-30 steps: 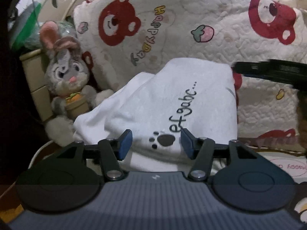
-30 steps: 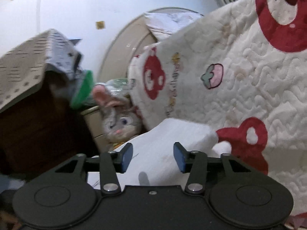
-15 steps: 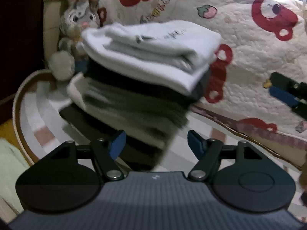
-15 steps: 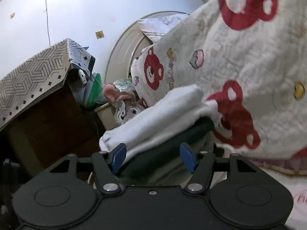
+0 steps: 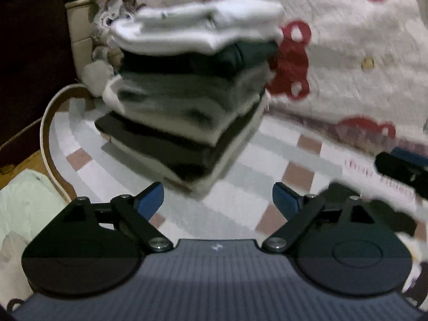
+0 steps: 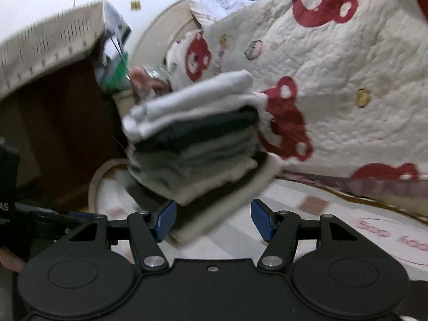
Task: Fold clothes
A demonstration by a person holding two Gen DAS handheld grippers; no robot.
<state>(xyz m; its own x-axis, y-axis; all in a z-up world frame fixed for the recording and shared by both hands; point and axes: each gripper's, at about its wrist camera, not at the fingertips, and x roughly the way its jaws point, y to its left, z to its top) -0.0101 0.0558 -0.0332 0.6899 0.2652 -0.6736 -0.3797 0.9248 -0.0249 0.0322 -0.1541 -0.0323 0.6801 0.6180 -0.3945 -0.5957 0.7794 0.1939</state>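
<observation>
Stack of folded clothes (image 5: 187,91) on checked bed sheet (image 5: 267,144), near rounded corner of mattress, in front of bear-print quilt (image 5: 347,53) heaped behind. White garment (image 5: 198,26) on top, then dark green, grey, cream and black layers below; edges roughly aligned, lower layers jutting toward camera, whole pile leaning slightly. Left gripper (image 5: 218,200) spread wide, nothing between blue pads, clear of pile and just short of its near corner. Right gripper (image 6: 212,218) likewise wide open and empty; left pad close beside lowest layer, contact uncertain through motion blur. Right tool also visible at right edge of left view (image 5: 401,171). Plush rabbit (image 5: 107,21) behind stack, blurred. Step in hand, by judgement: placing of a folded piece on pile finished, both tools free. Next move probably either squaring up the leaning pile or fetching another garment; possible loose dark fabric (image 5: 374,214) close under left gripper's right finger, identity unclear. Squaring calls for gentle push on side, low and level, to avoid toppling upper layers.
</observation>
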